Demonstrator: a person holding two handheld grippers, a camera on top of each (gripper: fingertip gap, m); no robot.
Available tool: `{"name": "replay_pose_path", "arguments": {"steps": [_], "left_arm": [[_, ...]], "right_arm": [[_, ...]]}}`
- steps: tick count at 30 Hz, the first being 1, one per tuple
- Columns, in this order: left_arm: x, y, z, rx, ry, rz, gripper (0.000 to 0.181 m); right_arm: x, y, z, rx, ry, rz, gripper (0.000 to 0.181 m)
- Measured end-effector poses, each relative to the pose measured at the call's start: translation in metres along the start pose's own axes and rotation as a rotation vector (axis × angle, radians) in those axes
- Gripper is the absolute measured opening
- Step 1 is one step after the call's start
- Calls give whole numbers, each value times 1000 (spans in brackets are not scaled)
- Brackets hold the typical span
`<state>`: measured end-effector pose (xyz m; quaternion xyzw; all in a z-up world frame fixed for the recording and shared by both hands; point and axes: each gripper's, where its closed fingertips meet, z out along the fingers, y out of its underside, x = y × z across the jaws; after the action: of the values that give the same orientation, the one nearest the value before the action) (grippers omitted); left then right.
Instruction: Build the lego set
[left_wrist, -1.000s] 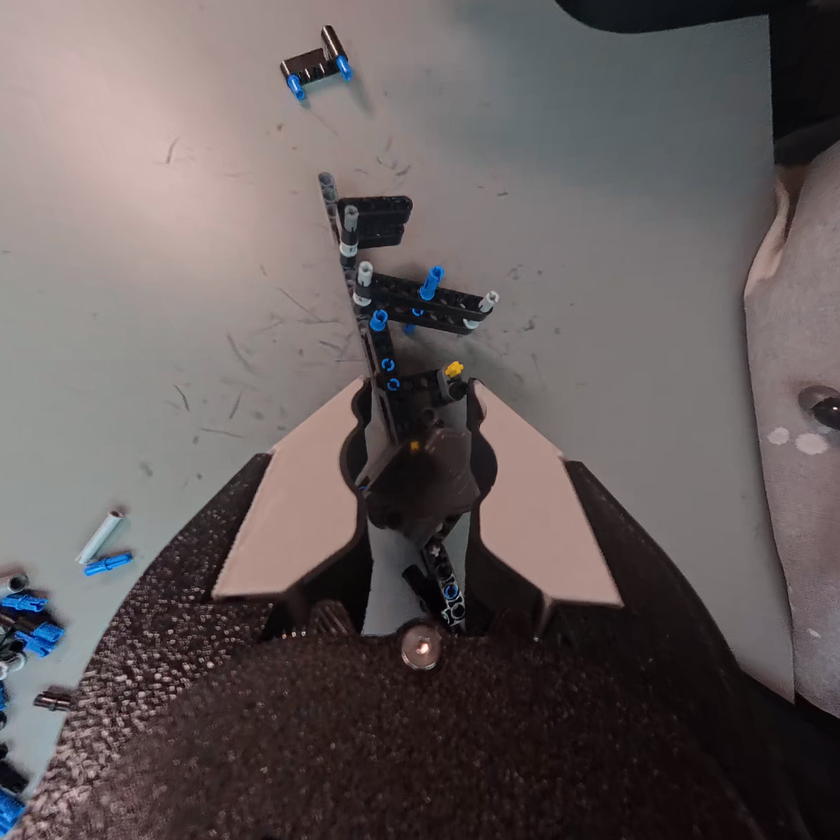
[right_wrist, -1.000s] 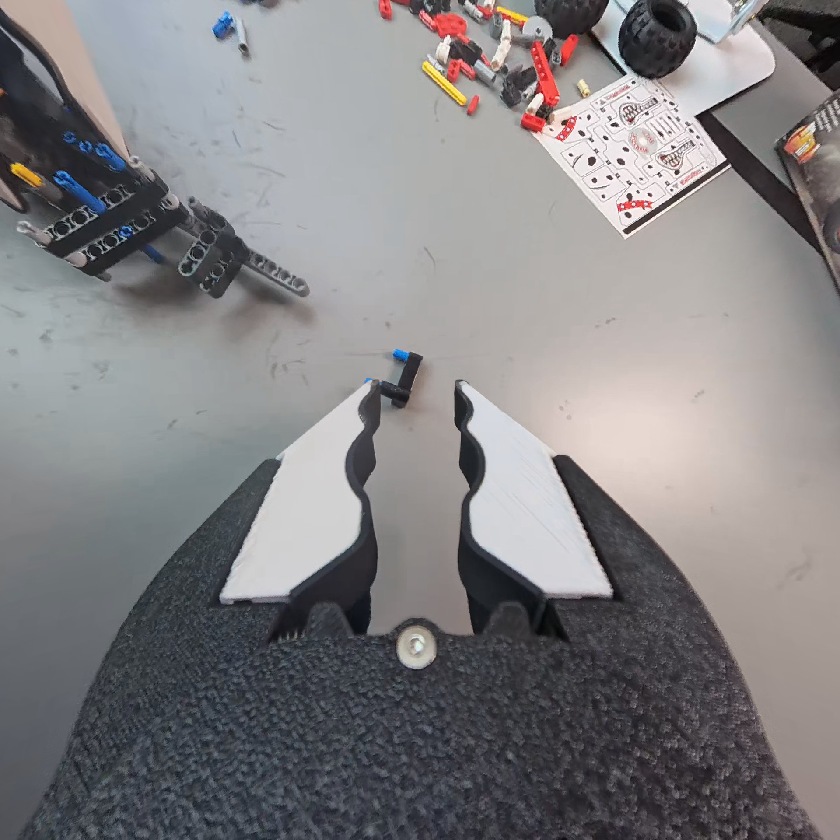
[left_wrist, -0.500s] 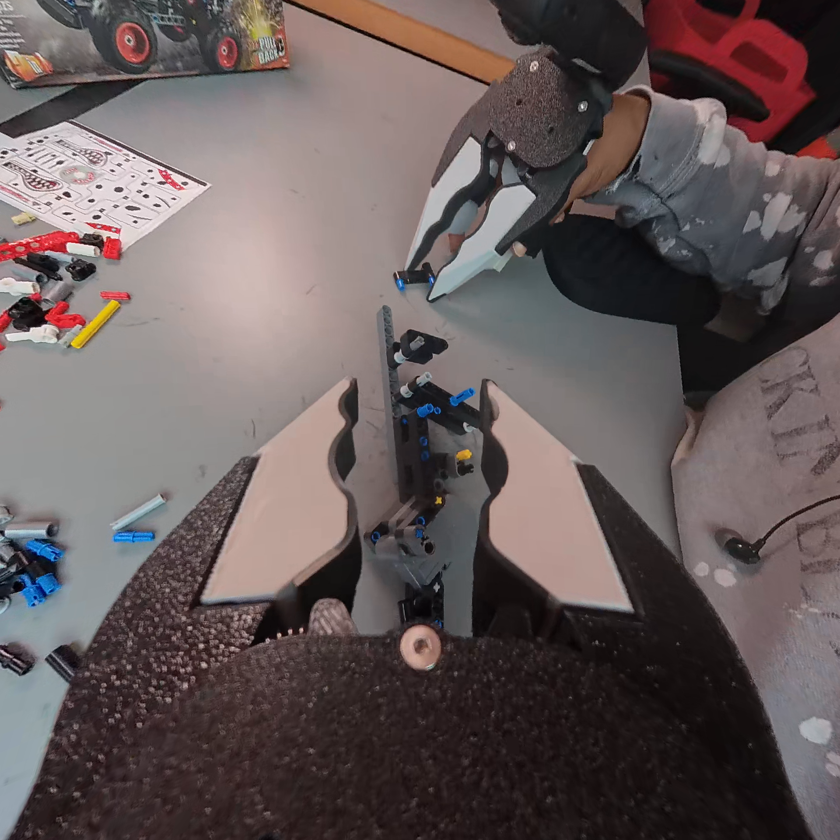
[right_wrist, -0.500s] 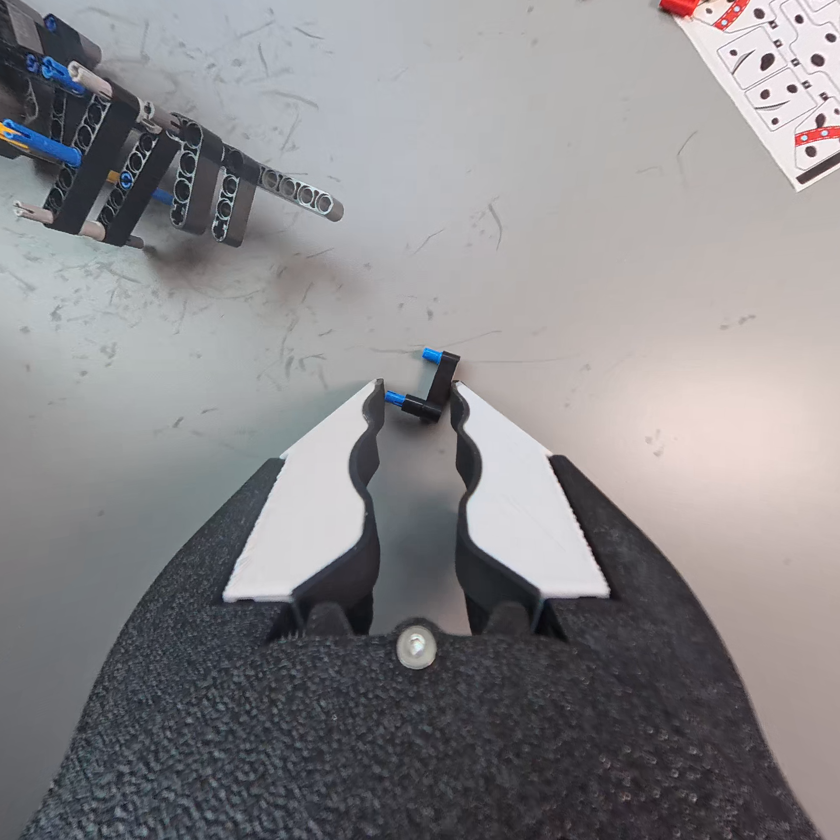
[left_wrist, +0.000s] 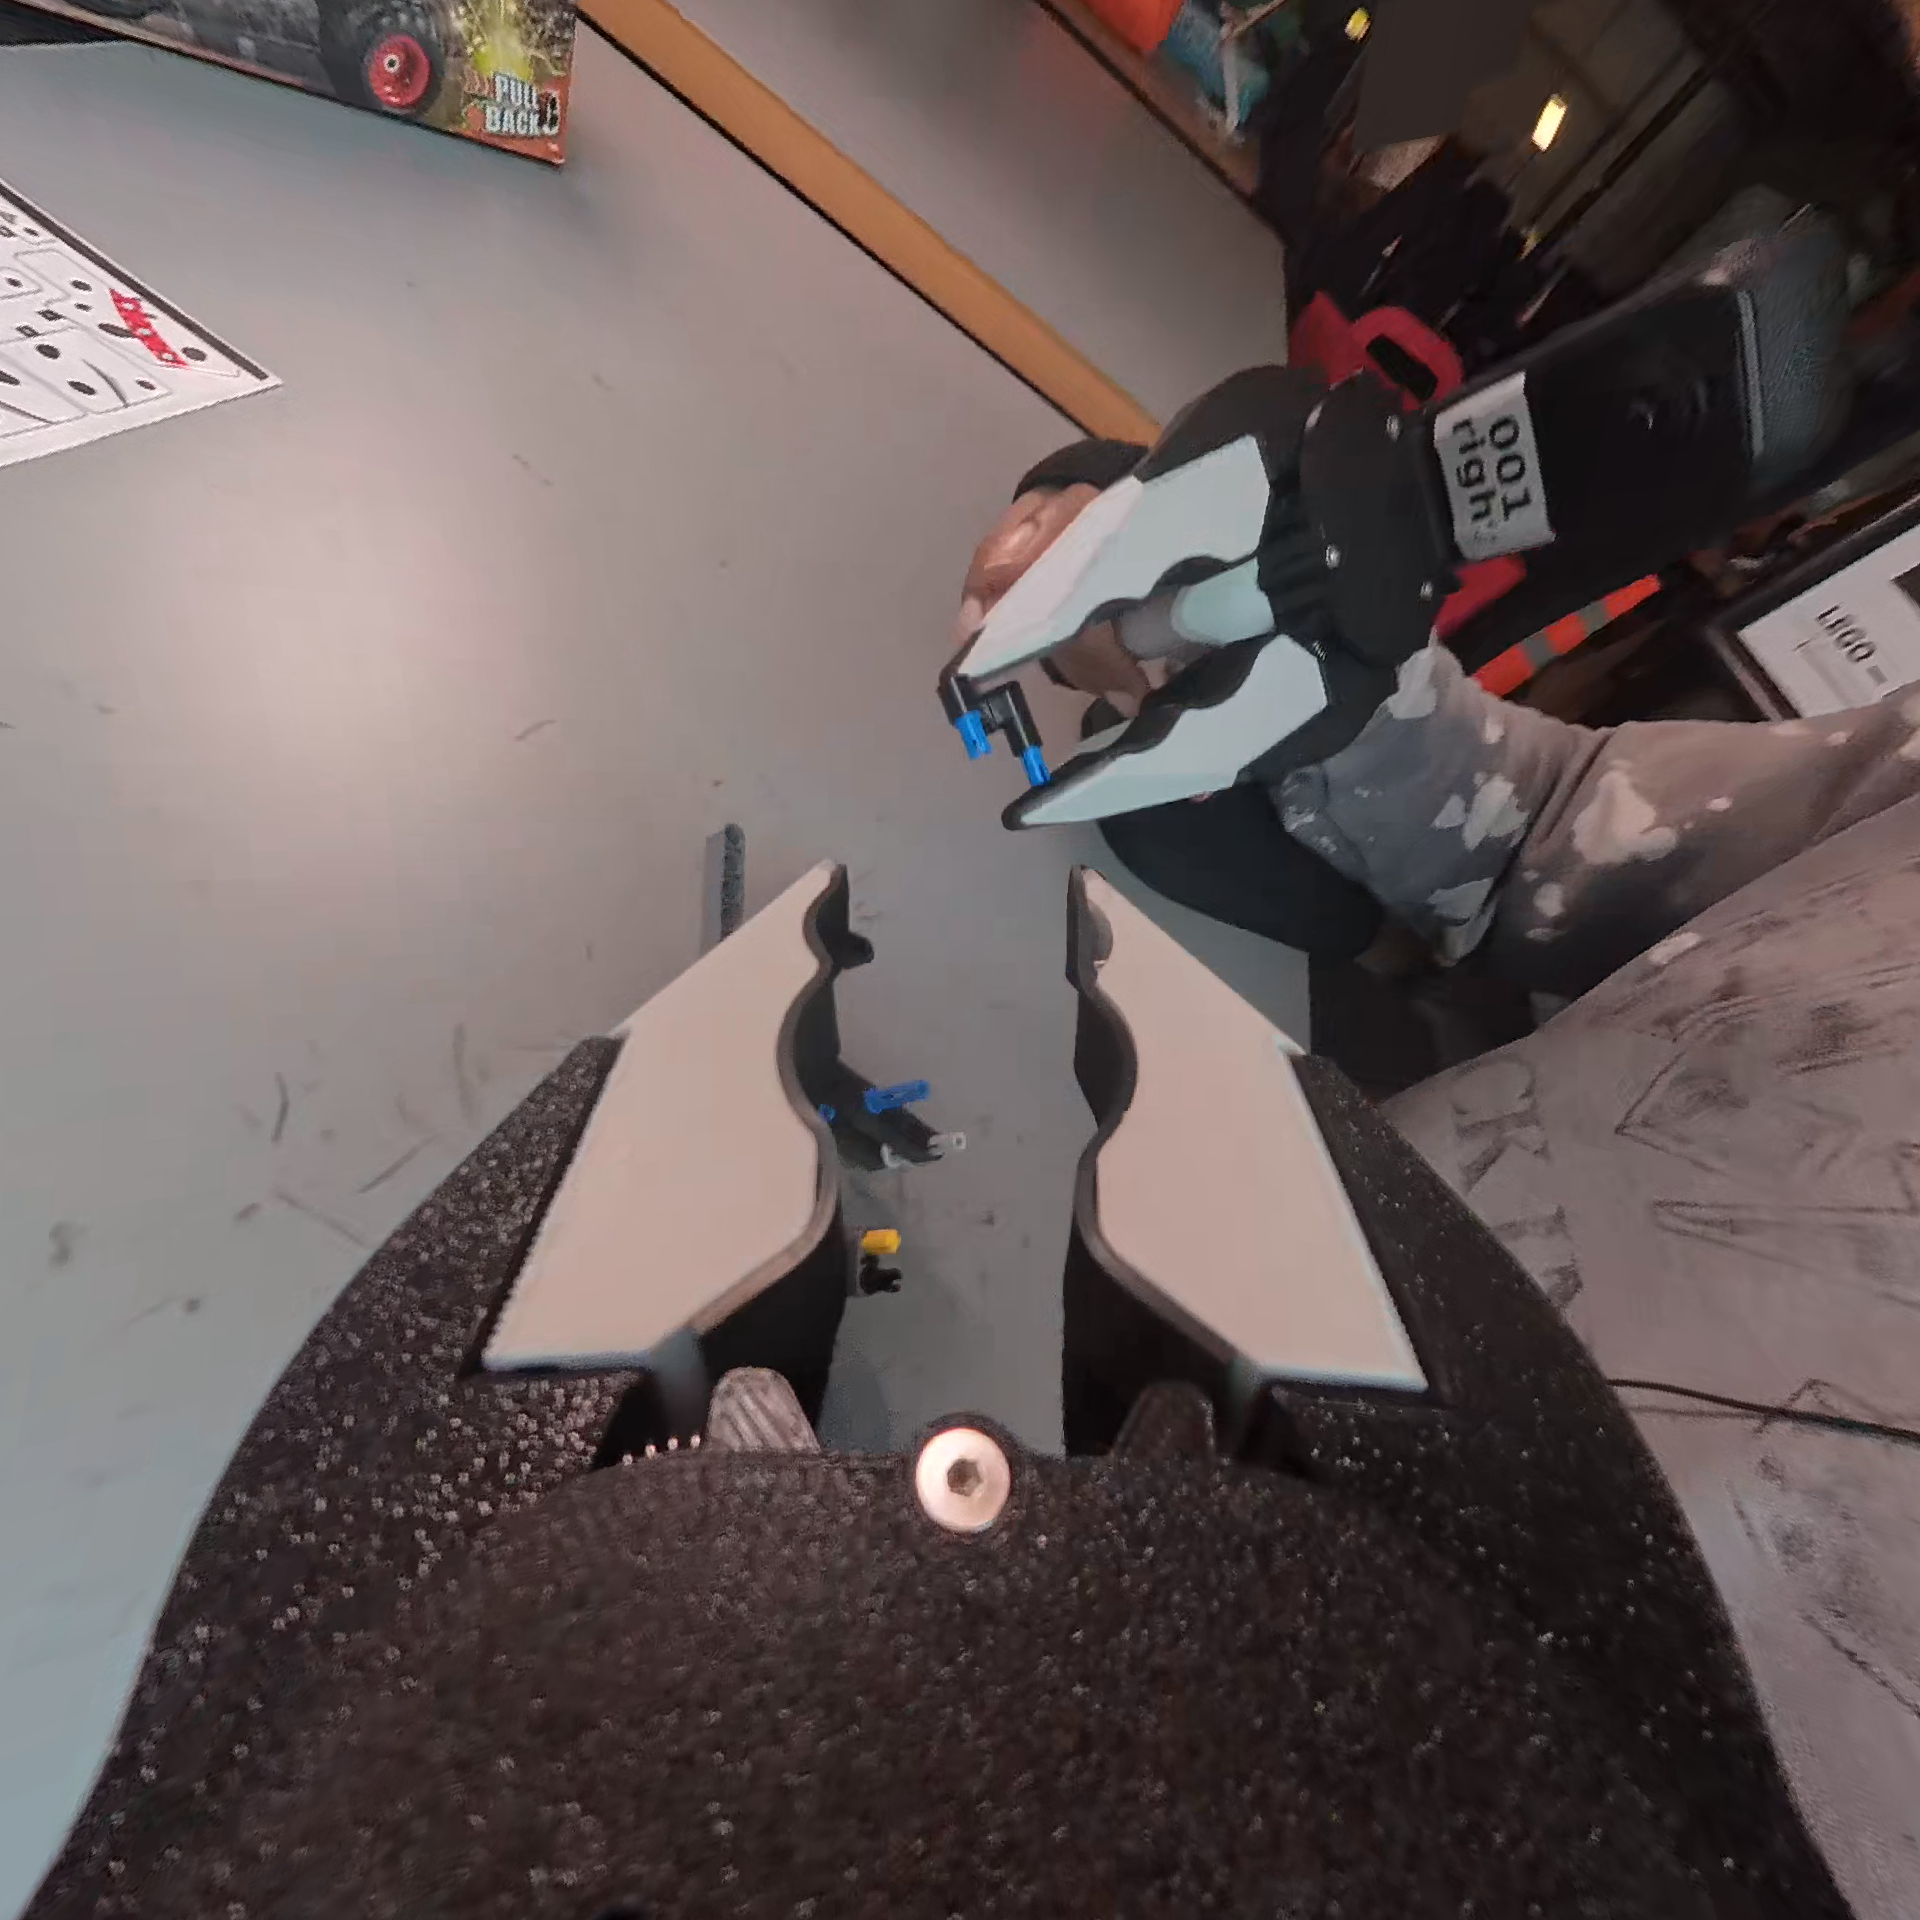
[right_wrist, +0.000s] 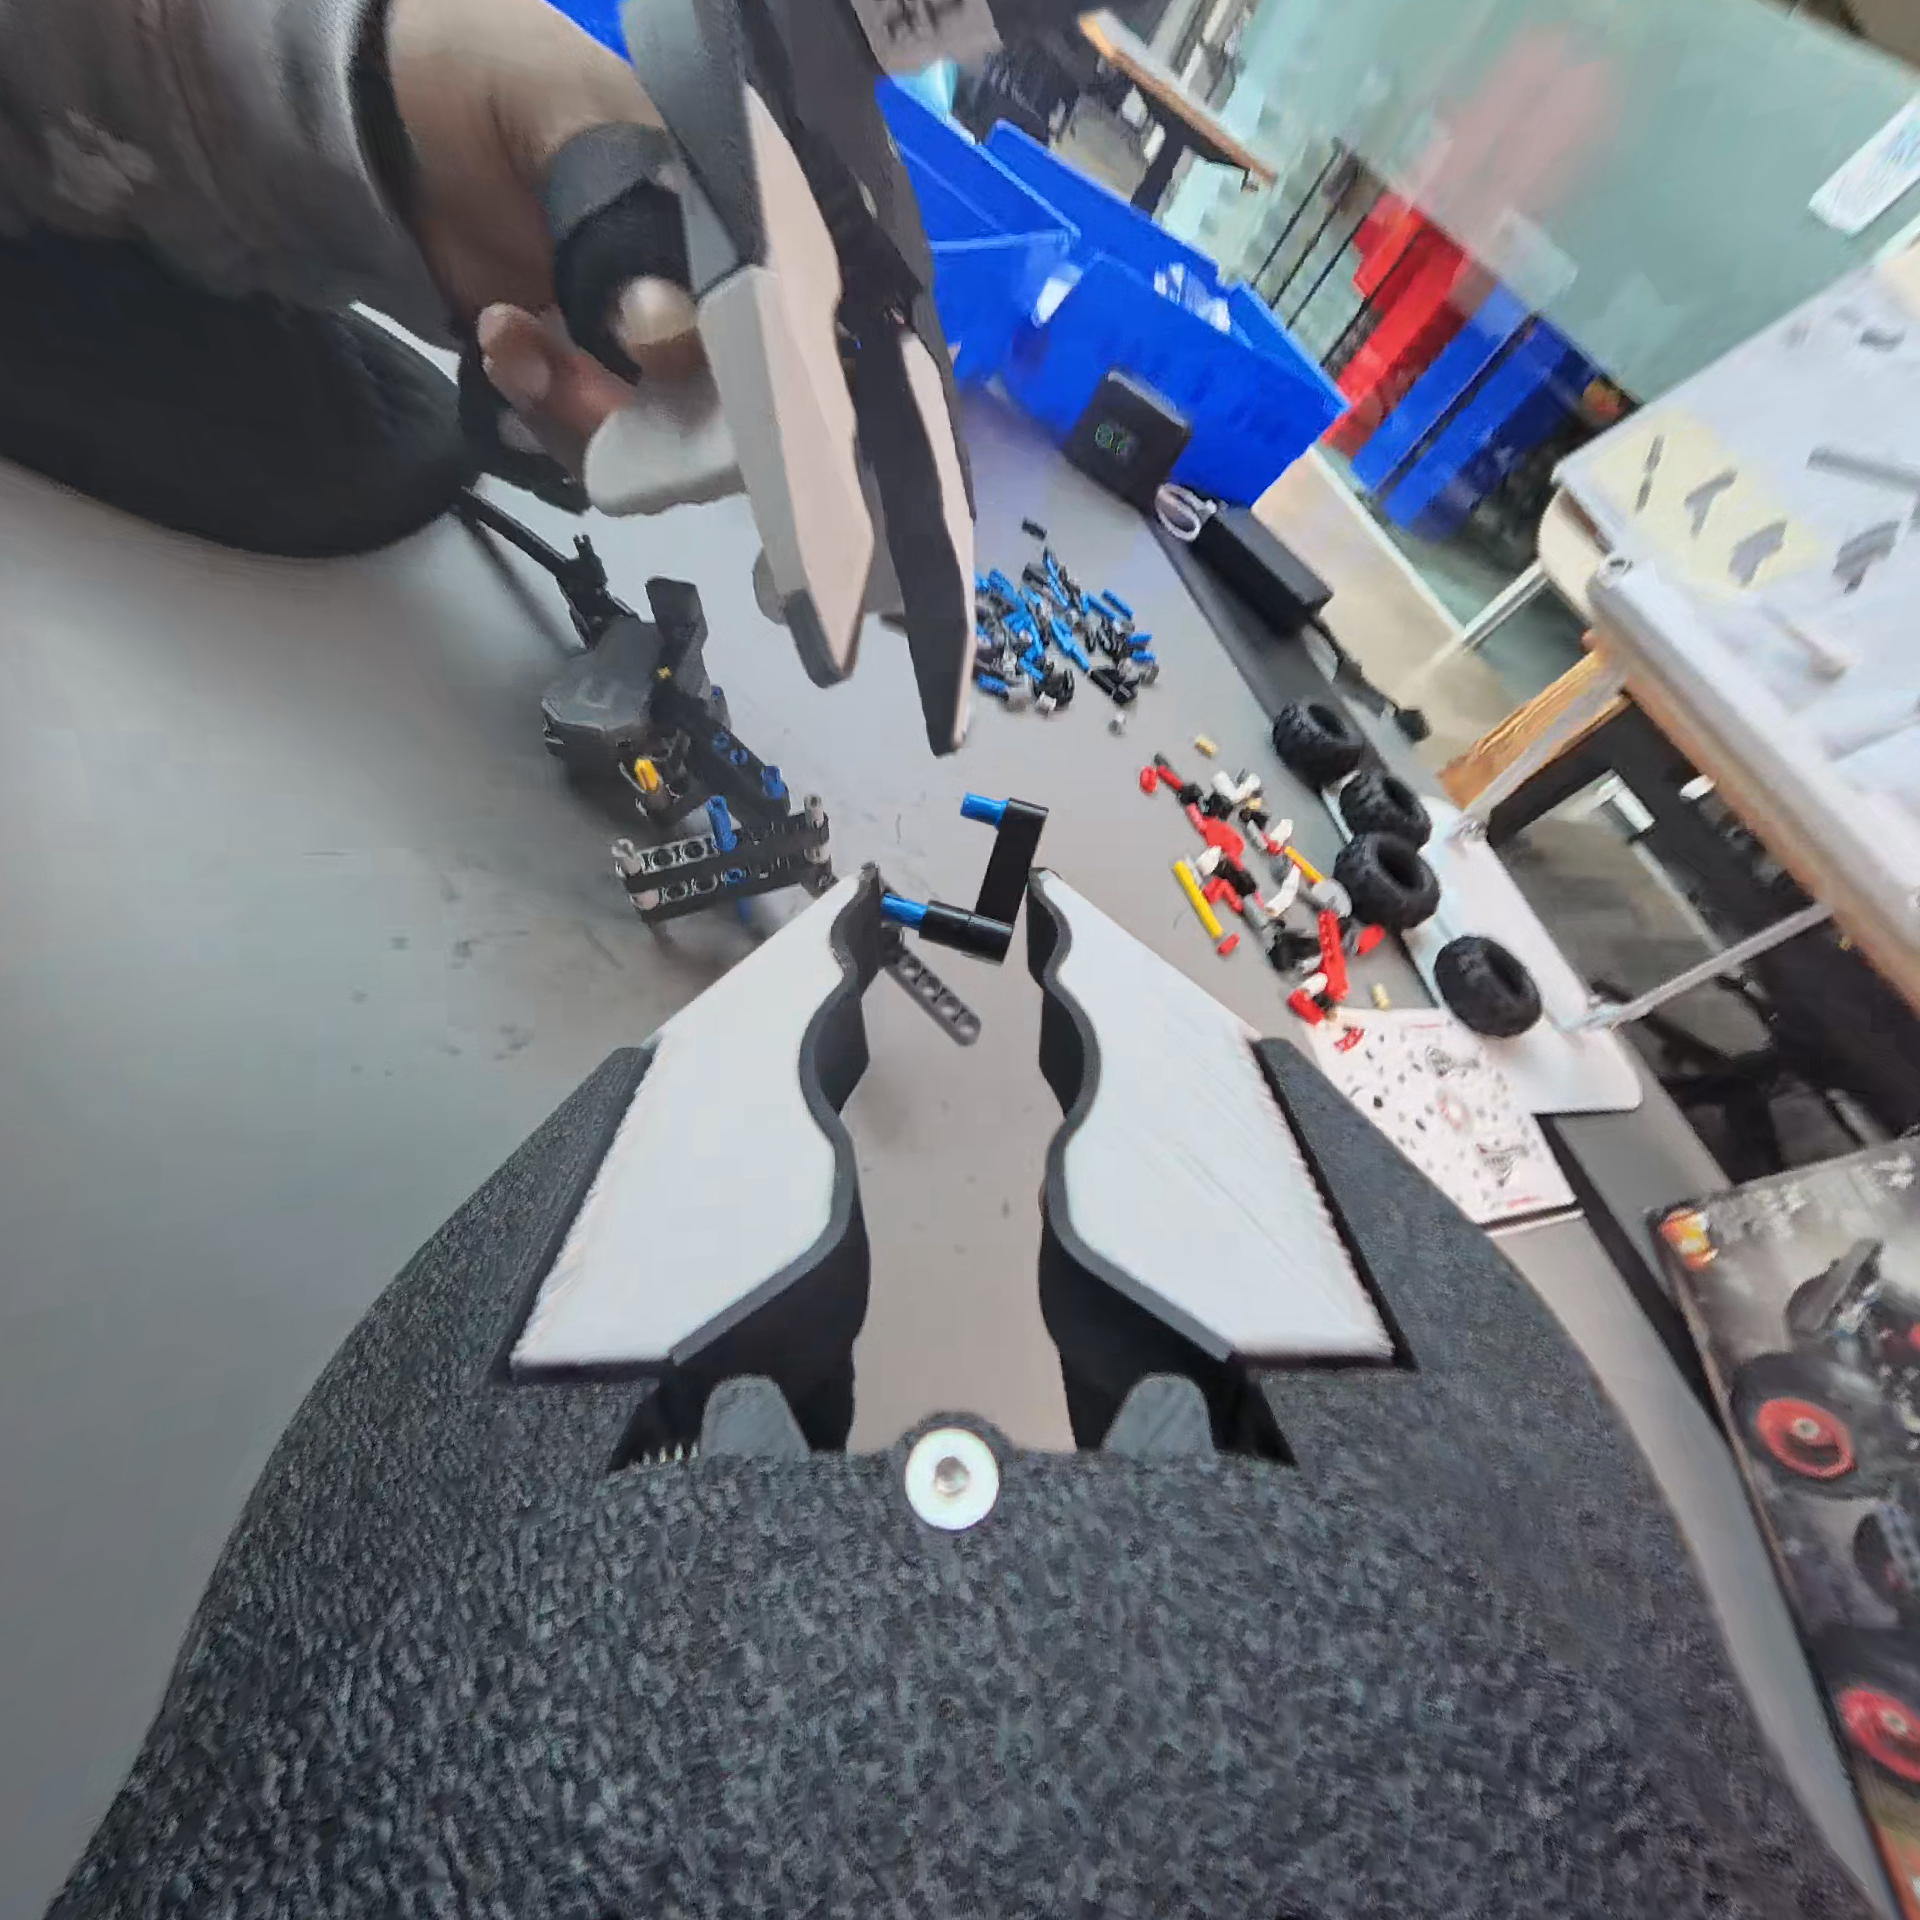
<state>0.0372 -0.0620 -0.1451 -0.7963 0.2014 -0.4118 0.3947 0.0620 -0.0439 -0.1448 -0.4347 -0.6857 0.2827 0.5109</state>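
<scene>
The part-built black lego assembly (right_wrist: 675, 790), with blue pins and a grey block, lies on the grey table (left_wrist: 520, 623). In the left wrist view only a bit of the assembly (left_wrist: 883, 1127) shows between and below my fingers. My left gripper (left_wrist: 961, 894) is open and empty, held above the assembly; it also shows in the right wrist view (right_wrist: 883, 665). My right gripper (right_wrist: 954, 894) is shut on a small black L-shaped piece with two blue pins (right_wrist: 982, 894) and holds it off the table. The left wrist view shows this gripper (left_wrist: 987, 758) and the piece (left_wrist: 987, 717) up and to the right of my left fingers.
A pile of blue and black parts (right_wrist: 1060, 634) and red and white parts (right_wrist: 1247, 883) lie beyond the assembly. Several black tyres (right_wrist: 1382, 873), a sticker sheet (right_wrist: 1444, 1112) and the set's box (right_wrist: 1818, 1403) are to the right. Blue bins (right_wrist: 1091, 291) stand at the back. Tip to tip, the grippers are about 4 centimetres apart.
My left gripper opened, let go of the assembly and rose above it. My right gripper closed on the small black piece and lifted it off the table toward the left gripper.
</scene>
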Motion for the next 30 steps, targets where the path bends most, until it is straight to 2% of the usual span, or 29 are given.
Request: {"name": "replay_pose_path", "arguments": {"steps": [4,8,10,12,14,17,18,20,22,23,26,30], "left_arm": [[14,-14,0,66,129,-95,36],[28,-12,0,62,228,-120,21],[24,-9,2,56,193,-97,7],[19,-5,1,44,130,-3,6],[18,-2,0,36,59,155,7],[15,3,1,17,-28,359,7],[15,5,2,8,-48,410,7],[15,7,4,-5,-89,518,7],[18,6,6,-5,-113,599,7],[21,5,6,2,-117,628,7],[24,4,6,0,-126,684,7],[17,7,2,-54,-113,642,9]], "right_arm": [[-4,-21,1,49,37,-156,28],[-10,-28,7,27,81,-327,28],[-13,-29,10,8,101,-416,28],[-15,-27,12,-11,110,-475,28],[-19,-28,13,4,67,-409,29],[-32,-30,8,35,-172,-49,52],[-32,-35,5,66,-233,59,50],[-19,-42,0,128,-251,161,39],[-15,-42,0,131,-279,188,29],[-17,-39,2,110,-294,177,27],[-22,-34,8,99,-305,115,9],[-21,-29,9,88,-305,95,7]]}}
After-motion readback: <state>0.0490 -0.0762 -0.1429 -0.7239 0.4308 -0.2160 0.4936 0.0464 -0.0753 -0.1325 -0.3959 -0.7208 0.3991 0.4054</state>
